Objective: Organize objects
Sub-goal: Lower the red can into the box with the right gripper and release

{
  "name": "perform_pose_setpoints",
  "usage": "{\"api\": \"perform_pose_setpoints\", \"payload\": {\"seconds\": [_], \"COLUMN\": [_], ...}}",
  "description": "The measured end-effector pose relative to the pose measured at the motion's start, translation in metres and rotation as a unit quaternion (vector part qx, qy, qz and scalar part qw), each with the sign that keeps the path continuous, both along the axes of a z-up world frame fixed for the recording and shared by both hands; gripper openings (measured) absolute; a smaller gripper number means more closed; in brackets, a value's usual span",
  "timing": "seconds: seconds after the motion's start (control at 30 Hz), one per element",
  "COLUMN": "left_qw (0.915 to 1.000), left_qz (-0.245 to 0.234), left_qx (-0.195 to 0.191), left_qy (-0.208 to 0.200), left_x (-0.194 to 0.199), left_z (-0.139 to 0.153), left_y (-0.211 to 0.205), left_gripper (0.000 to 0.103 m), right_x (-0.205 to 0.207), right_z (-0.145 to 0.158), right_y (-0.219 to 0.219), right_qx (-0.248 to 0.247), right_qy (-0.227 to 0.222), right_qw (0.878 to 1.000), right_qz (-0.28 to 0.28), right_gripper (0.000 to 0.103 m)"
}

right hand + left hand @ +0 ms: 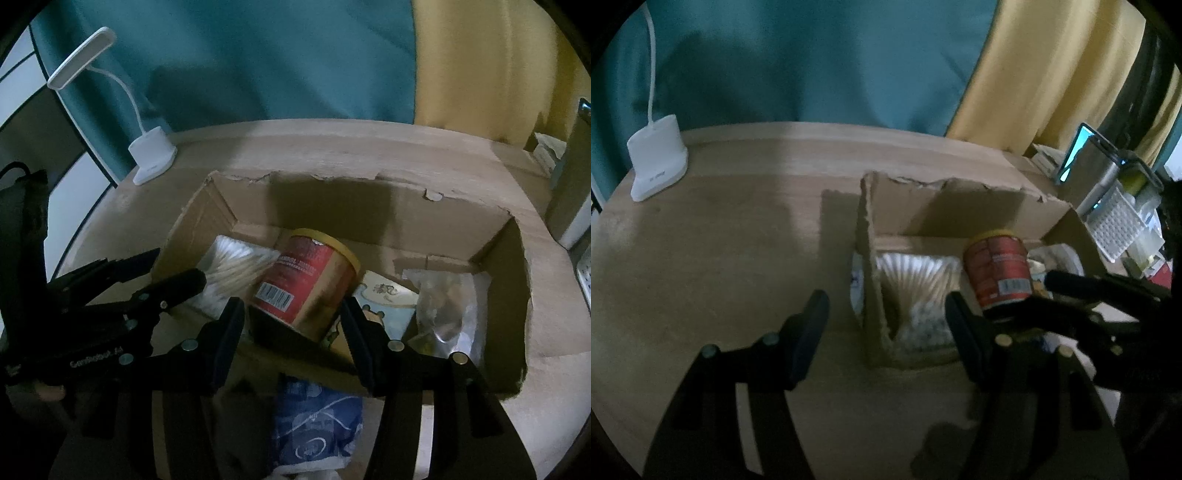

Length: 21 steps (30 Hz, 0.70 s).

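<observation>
An open cardboard box (369,210) (923,206) stands on the wooden table. In it lie a pack of cotton swabs (236,269) (916,277), a red can with a yellow lid (310,280) (997,273), a small illustrated card (388,302) and a clear plastic bag (450,314). My right gripper (291,339) is open, its fingers at either side of the can's bottom end, over the box's near wall. My left gripper (886,332) is open and empty, straddling the box's left wall. The left gripper also shows in the right wrist view (140,284).
A white desk lamp (153,157) (657,162) stands at the table's far left. A blue-printed packet (317,421) lies in front of the box. A metal grater (1115,225) and a phone (1075,151) are at the right. Teal and yellow curtains hang behind.
</observation>
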State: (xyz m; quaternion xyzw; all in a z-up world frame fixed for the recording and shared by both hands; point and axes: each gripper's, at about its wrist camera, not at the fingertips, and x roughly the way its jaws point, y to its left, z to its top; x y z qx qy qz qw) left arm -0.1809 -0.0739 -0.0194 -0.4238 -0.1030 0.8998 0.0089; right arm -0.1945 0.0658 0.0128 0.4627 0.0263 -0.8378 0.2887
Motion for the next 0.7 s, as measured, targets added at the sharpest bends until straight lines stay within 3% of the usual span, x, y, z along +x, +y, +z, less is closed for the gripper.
{"api": "perform_pose_setpoints", "payload": {"seconds": [0.4, 0.5, 0.7], "left_qw": [0.9999, 0.9998, 0.9997], "left_qz": [0.002, 0.002, -0.004], "left_qx": [-0.003, -0.004, -0.005], "left_qy": [0.015, 0.019, 0.024], "left_x": [0.009, 0.013, 0.022], "left_z": [0.010, 0.014, 0.020], "left_y": [0.004, 0.005, 0.012], "left_gripper": [0.067, 0.067, 0.067], "right_x": [0.010, 0.013, 0.020], "right_z": [0.007, 0.007, 0.011], "right_y": [0.018, 0.022, 0.029], "right_qx": [-0.002, -0.004, -0.009], "right_qy": [0.023, 0.027, 0.035], "right_qw": [1.000, 0.999, 0.999], "right_qz": [-0.018, -0.019, -0.024], "right_gripper": [0.059, 0.067, 0.067]}}
